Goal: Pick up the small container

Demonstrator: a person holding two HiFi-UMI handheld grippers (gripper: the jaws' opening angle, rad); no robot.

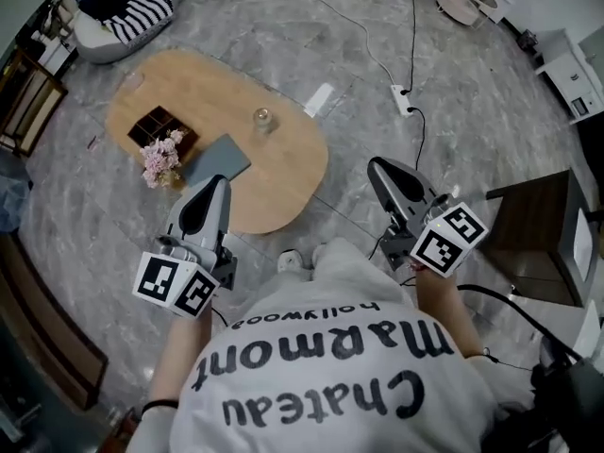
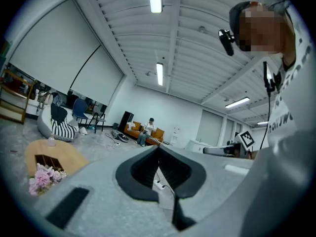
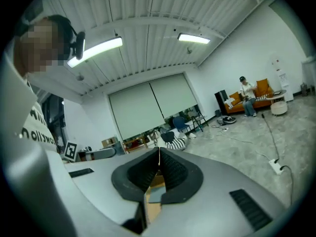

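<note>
- left gripper [image 2: 158,147]: fingers [image 2: 140,168] closed tip to tip, nothing between them; judged idle, with no grasp due on that side yet.
- right gripper [image 3: 158,150]: fingers [image 3: 174,174] likewise pressed shut and empty; would need opening before any grasp.
- both held close to the body, off the near edge of the tabletop [image 1: 283,173] and pointing toward it; reads as a ready stance ahead of the reach, task not yet begun.
- small container [image 1: 261,119]: clear and jar-like, upright near the middle of the tabletop, toward its far edge; well apart from both grippers.
- set clear of its neighbours on the tabletop, so probably easy to approach from either side.
- dark compartment tray [image 1: 160,128] on the left part of the tabletop, pink flowers [image 1: 162,159] just nearer than the tray, grey pad [image 1: 219,157] beside the flowers, toward the tabletop's middle.
- past the far right side of the tabletop, on the floor: power strip [image 1: 403,99] with its cable; likely worth stepping round when closing in.
</note>
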